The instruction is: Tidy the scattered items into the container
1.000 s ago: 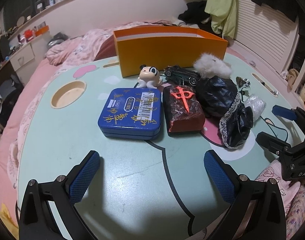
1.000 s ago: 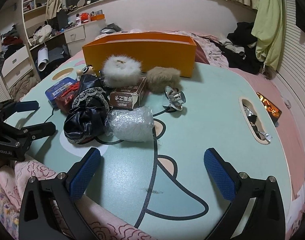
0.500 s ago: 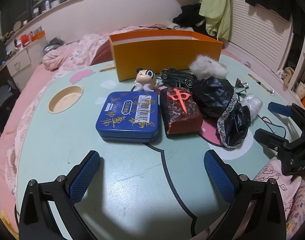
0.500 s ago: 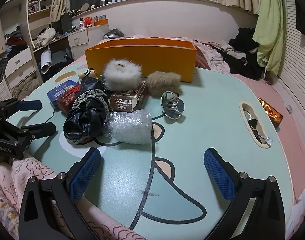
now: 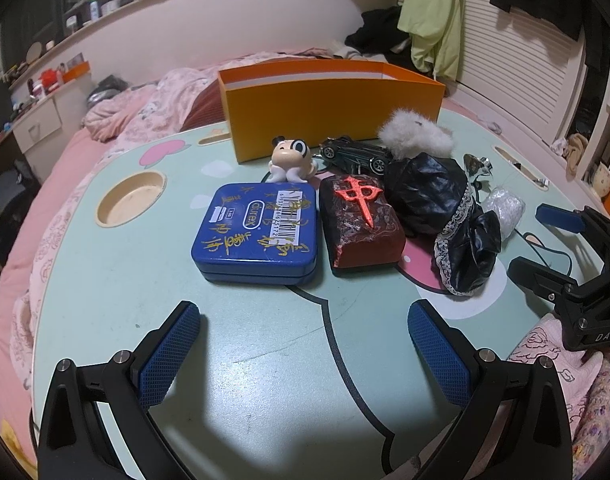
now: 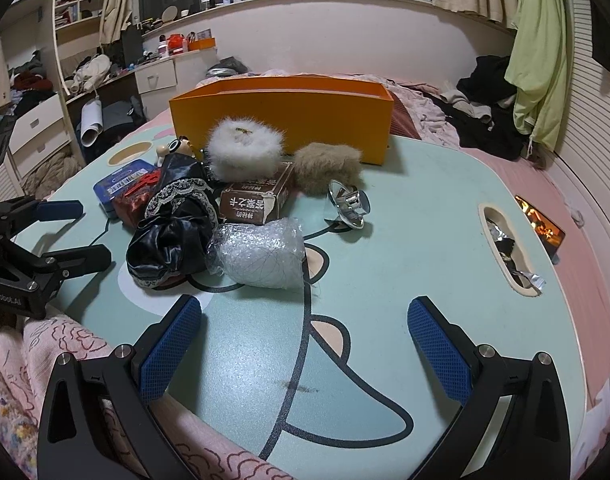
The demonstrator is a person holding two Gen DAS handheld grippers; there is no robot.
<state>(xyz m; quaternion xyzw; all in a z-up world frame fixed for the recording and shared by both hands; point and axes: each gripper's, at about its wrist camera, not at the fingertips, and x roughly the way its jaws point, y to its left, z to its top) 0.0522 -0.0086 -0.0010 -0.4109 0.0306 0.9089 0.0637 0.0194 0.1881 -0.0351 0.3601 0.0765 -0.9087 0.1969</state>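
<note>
**Both hand-held grippers wide apart, nothing held**

Left hand-held gripper [image 5: 304, 344]: fingers spread wide, empty, above bare desk [image 5: 105, 280] just near of the blue tin [image 5: 259, 234]. Right hand-held gripper [image 6: 305, 346]: same, spread and empty, near side of the bubble-wrap bundle [image 6: 261, 254].

Orange container [image 5: 333, 116] stands at the far desk edge. Clutter between it and the grippers: red mahjong block [image 5: 361, 224] touching the tin's right side, black lace cloth [image 5: 445, 212], white fluffy ball [image 6: 243, 152], tan fluffy ball [image 6: 329, 166], brown carton [image 6: 253, 202], toy car [image 5: 355, 152], figurine [image 5: 291, 160].

Desk sits over a pink bed.
</note>
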